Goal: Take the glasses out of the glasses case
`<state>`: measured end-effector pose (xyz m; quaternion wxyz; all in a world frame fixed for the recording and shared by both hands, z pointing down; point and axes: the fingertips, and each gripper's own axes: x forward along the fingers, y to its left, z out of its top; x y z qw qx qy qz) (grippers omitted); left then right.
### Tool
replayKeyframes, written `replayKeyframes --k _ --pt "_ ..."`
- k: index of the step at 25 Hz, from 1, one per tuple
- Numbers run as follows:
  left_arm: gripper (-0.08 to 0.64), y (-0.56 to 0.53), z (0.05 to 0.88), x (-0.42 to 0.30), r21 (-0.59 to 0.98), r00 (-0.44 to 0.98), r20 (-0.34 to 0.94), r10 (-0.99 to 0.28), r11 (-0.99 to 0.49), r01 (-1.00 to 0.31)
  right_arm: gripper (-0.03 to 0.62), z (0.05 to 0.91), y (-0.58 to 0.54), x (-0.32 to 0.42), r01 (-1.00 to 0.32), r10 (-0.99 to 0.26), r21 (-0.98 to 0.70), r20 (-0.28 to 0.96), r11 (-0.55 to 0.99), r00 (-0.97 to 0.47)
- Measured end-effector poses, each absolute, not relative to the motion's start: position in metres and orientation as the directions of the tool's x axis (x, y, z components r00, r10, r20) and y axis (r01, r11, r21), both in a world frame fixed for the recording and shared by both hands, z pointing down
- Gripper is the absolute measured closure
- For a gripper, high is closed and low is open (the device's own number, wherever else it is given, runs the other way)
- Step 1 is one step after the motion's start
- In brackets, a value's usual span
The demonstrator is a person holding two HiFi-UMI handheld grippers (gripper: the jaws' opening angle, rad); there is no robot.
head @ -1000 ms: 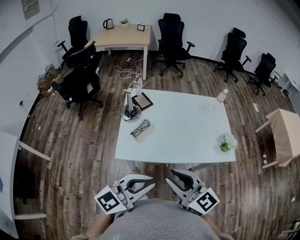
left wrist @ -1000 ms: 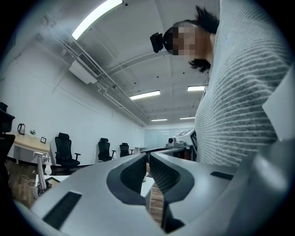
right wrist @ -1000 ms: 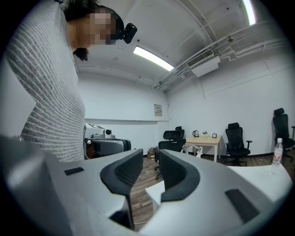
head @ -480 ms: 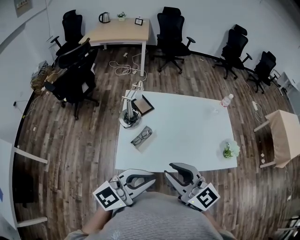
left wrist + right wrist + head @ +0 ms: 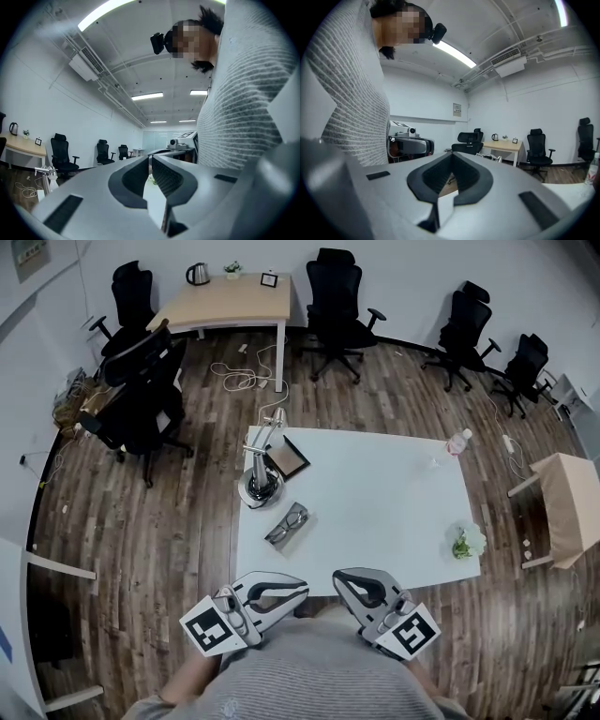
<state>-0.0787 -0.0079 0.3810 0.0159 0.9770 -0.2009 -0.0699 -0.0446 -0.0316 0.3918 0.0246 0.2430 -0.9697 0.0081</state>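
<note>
In the head view an open grey glasses case [image 5: 286, 526] lies near the left edge of the white table [image 5: 375, 512], with dark-framed glasses inside it. Both grippers hang at the table's near edge, well short of the case. My left gripper [image 5: 301, 586] has its jaws together with nothing between them, and its own view shows the tips [image 5: 150, 157] meeting. My right gripper [image 5: 338, 577] is likewise shut and empty, its tips [image 5: 451, 155] touching. Neither gripper view shows the case.
A silver desk lamp [image 5: 260, 484] and a dark-framed tablet [image 5: 286, 457] stand at the table's far left. A bottle [image 5: 457, 441] is at the far right corner, a small plant [image 5: 466, 542] at the near right. Black office chairs [image 5: 333, 301] and a wooden desk [image 5: 225, 304] stand beyond.
The table and case have drawn nearer in the head view. Both grippers have come forward up to the table's near edge, still shut.
</note>
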Motion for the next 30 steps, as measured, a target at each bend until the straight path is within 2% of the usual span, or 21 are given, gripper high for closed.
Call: replayKeyframes --k 16,18,30 --pt "0.537 -0.052 0.372 -0.065 0.087 0.888 -0.126 -0.442 -0.897 -0.434 0.578 0.382 -0.065 -0.008 -0.493 -0.492 -0.023 0.046 0.869 -0.869" --pt "0.463 -0.060 0.374 -0.065 0.080 0.883 -0.104 -0.457 -0.889 -0.451 0.578 0.382 -0.068 -0.004 -0.495 -0.493 -0.032 0.045 0.869 -0.869" --pt "0.433 -0.102 0.418 -0.070 -0.007 0.831 0.106 -0.547 -0.836 -0.549 0.577 0.385 -0.078 0.017 -0.496 -0.494 -0.049 0.039 0.867 -0.868"
